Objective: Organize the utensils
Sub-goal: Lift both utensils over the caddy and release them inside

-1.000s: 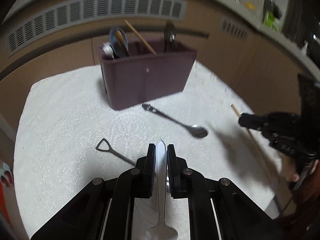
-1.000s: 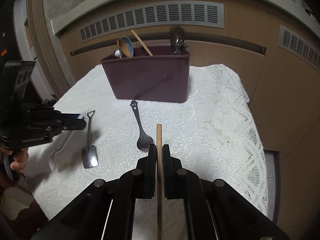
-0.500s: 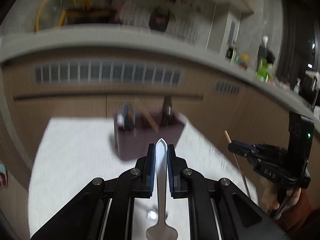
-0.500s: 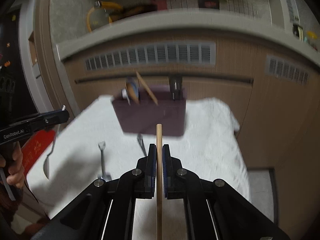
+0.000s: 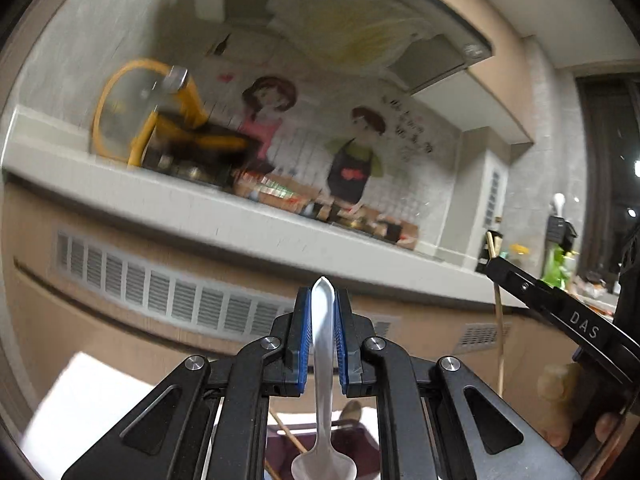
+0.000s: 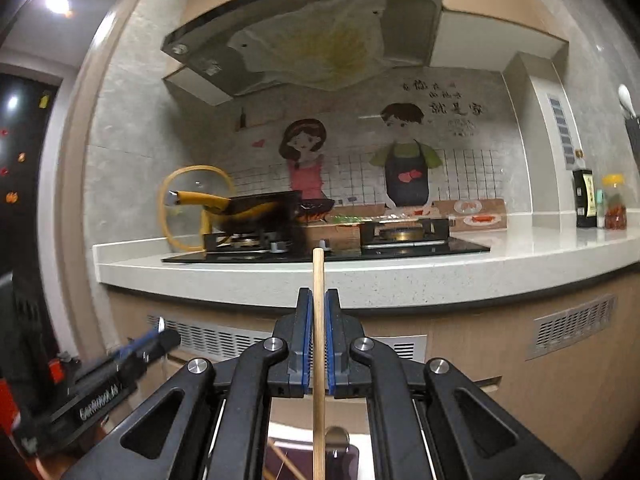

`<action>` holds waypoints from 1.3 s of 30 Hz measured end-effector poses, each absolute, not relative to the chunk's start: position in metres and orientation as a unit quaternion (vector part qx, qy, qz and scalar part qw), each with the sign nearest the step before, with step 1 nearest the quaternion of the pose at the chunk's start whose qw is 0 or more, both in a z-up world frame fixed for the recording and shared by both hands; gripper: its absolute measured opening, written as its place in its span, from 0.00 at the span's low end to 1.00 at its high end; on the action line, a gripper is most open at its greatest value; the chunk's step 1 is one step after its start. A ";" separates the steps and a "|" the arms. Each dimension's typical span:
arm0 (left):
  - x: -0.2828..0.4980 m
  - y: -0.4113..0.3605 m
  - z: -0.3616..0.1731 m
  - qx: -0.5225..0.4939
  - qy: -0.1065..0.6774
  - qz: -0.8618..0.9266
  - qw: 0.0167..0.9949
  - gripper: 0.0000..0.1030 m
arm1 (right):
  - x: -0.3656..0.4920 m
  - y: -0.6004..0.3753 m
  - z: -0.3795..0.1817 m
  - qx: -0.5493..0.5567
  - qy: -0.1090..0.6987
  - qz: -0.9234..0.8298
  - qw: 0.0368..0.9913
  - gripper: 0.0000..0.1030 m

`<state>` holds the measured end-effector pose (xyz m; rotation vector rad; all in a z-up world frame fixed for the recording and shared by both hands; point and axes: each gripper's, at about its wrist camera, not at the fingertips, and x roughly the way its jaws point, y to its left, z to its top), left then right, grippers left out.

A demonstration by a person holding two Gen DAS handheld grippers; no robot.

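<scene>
Both grippers are tipped up with the purple holder [image 6: 344,460] peeking below the fingers. Left gripper [image 5: 323,340] pinches a metal spoon [image 5: 323,400], bowl hanging toward the holder, probably for dropping in. Right gripper [image 6: 318,344] clamps a wooden chopstick [image 6: 318,320] upright — same idea.

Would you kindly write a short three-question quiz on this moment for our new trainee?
1. True or false: the left gripper is shut on a metal spoon.
2. What does the right gripper hold? A) a fork B) a wooden chopstick C) nothing
3. Fill in: at the bottom edge of both views, below the held items, shows the dark purple ____.

Key: 1 true. 2 B. 3 utensil holder.
</scene>
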<state>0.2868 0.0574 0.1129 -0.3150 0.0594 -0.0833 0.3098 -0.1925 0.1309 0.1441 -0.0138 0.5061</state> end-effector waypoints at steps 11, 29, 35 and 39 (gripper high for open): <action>0.345 0.062 0.056 -0.172 0.061 -0.024 0.983 0.11 | 0.400 -0.145 0.086 0.086 0.039 0.266 0.959 0.05; 0.354 0.039 0.010 -0.139 0.084 0.002 0.987 0.13 | 0.439 -0.127 0.020 0.064 0.077 0.233 0.967 0.05; 0.333 0.043 0.019 -0.153 0.108 -0.019 0.982 0.23 | 0.422 -0.142 0.001 0.038 0.130 0.226 0.965 0.07; 0.298 0.048 0.034 -0.148 0.082 -0.019 0.985 0.39 | 0.404 -0.156 -0.004 0.031 0.148 0.221 0.964 0.07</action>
